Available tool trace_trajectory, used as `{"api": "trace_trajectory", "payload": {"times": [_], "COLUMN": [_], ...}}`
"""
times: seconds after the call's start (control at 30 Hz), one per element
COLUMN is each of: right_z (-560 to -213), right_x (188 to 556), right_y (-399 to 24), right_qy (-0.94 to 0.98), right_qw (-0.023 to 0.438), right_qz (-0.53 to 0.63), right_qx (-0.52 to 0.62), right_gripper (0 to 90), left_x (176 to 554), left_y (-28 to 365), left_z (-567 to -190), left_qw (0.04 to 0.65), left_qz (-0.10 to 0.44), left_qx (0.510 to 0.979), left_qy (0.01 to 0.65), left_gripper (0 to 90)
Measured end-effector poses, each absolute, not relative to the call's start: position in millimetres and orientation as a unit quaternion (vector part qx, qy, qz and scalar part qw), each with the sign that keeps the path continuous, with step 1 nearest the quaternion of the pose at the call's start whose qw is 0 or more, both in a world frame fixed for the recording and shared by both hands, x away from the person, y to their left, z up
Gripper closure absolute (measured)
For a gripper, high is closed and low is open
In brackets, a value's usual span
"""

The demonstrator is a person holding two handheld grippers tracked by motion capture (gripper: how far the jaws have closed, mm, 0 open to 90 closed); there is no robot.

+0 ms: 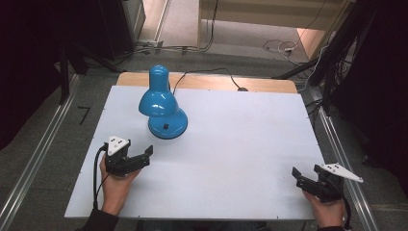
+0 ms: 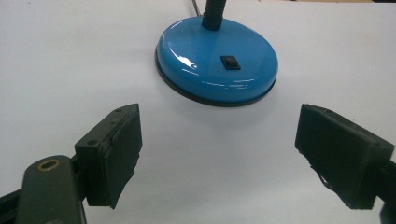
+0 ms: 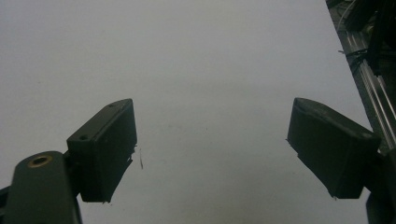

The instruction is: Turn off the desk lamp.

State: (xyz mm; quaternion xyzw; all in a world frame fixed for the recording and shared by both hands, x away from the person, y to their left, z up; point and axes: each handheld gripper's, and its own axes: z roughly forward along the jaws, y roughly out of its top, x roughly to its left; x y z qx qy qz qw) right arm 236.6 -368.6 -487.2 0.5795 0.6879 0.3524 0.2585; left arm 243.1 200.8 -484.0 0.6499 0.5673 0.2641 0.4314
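The left gripper (image 1: 144,156) is hovering over the worktop (image 1: 240,144) near its left edge, towards the near-left corner, with its jaws standing wide apart and nothing between them; in the left gripper view they are framing the round base of the blue desk lamp (image 1: 162,103), which is standing in the far-left part of the worktop, just beyond the jaw tips and not touching them. The step in hand is judged to be an approach to the lamp's switch (image 2: 230,62), a small black rocker sitting on top of the base on the side facing this gripper. To do it well, one jaw tip alone should probably come down on the rocker, pressing straight down so that the glossy base is not sliding or tipping; the shade is hanging above the base and may be crowding the path, so a low approach from the near side is looking safer. The right gripper (image 1: 305,177) is resting near the near-right corner, well apart from the lamp, its jaws likewise wide open and empty over bare surface. The worktop is a plain white sheet lying on a wooden table (image 1: 202,81), whose far edge is showing beyond it. The lamp's cable (image 1: 211,74) is running off over that far edge. Metal rails (image 1: 38,144) are flanking the table, and loose cables are lying on the grey floor beyond.
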Motion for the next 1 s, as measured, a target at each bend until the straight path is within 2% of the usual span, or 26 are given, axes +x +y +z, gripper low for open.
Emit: {"api": "trace_trajectory", "payload": {"times": [1.0], "right_z": [-487.8], "right_x": [236.5], "right_y": [-368.6], "right_qy": [0.688], "right_qw": [0.260], "right_qz": [0.351], "right_qx": [0.579], "right_gripper": [14.3], "left_x": [218.9], "left_y": [217.9], "left_z": [-485.0], "left_qw": [0.429], "left_qz": [0.256], "left_qx": [0.648], "left_qy": [0.576], "left_gripper": [14.9]}}
